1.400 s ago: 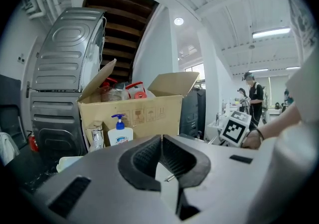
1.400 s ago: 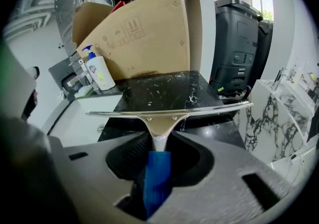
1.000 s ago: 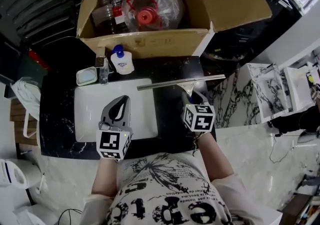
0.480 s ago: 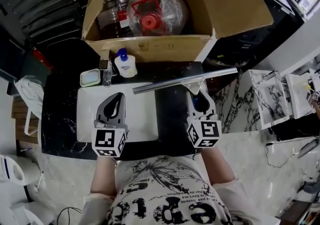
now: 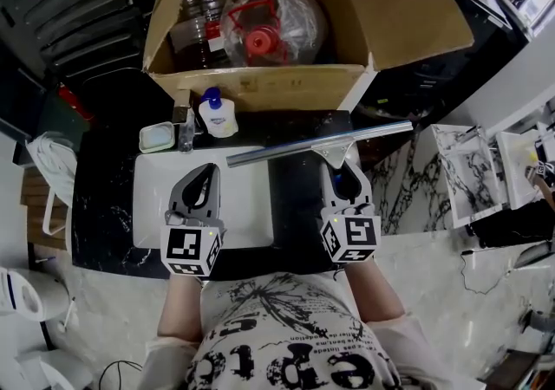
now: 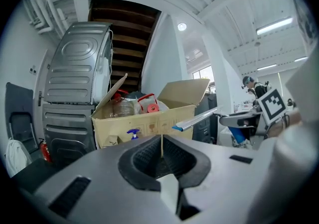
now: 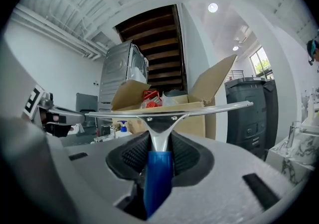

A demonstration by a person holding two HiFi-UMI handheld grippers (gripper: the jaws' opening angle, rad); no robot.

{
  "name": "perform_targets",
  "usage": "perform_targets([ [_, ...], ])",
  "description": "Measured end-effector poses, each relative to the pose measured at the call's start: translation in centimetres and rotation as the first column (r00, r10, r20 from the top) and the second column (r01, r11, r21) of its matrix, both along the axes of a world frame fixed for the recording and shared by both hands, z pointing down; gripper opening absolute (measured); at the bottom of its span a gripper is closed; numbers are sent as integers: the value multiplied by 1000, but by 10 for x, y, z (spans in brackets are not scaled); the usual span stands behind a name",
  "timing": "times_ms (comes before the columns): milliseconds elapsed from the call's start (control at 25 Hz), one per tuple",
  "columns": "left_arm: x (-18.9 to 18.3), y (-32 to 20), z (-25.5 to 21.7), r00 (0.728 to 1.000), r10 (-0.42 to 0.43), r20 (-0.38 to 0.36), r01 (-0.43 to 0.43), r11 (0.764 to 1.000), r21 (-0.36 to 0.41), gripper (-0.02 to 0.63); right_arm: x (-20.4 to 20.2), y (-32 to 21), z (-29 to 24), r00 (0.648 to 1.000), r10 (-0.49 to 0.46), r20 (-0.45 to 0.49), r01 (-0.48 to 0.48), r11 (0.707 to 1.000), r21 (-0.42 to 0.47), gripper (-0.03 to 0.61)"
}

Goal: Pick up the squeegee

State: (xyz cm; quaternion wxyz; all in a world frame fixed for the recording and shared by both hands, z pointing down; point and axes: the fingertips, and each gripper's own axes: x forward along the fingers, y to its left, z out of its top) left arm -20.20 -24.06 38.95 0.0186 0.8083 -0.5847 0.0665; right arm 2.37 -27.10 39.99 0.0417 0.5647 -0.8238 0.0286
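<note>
The squeegee (image 5: 321, 142) has a long metal blade and a blue handle (image 7: 158, 178). My right gripper (image 5: 343, 165) is shut on that handle and holds the squeegee in the air over the black counter. The blade (image 7: 164, 111) runs crosswise in front of the right gripper (image 7: 160, 141), roughly level. In the head view the blade's left end reaches over the white sink (image 5: 156, 198). My left gripper (image 5: 205, 173) hovers over the sink, apart from the squeegee. Its jaws meet along a thin slit in the left gripper view (image 6: 161, 143), with nothing between them.
An open cardboard box (image 5: 260, 76) holding plastic bottles stands just behind the counter. A soap bottle (image 5: 217, 113), a faucet (image 5: 184, 124) and a soap dish (image 5: 156, 135) line the sink's far edge. A grey appliance (image 6: 79, 83) rises at the left. Marble surfaces lie to the right.
My right gripper lifted the squeegee off the counter and levelled out; the blade now sits farther back in the head view. The left gripper hardly moved.
</note>
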Motion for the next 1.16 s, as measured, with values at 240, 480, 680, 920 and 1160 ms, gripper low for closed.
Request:
perform_targets([
  [240,0,-1,-1,1000,-2,-5,2,1000,0,12,-5,-2,1,1000,-10,-10,10,1000,-12,110],
  [480,-5,0,-1,1000,-16,-13,16,1000,-1,12,-8,-5,1,1000,-11,0,11,1000,-25,110],
  [680,-9,1,3,1000,-28,-13,28,1000,-9,12,-10,-7,4,1000,-11,28,12,999,-38,110],
  [920,-7,3,2,1000,-26,-8,26,1000,-3,12,-9,-6,7,1000,-7,25,8,999,-49,110],
  [1160,-7,2,1,999,-32,-1,32,999,9,12,-7,-5,8,999,2,33,0,998,-62,110],
])
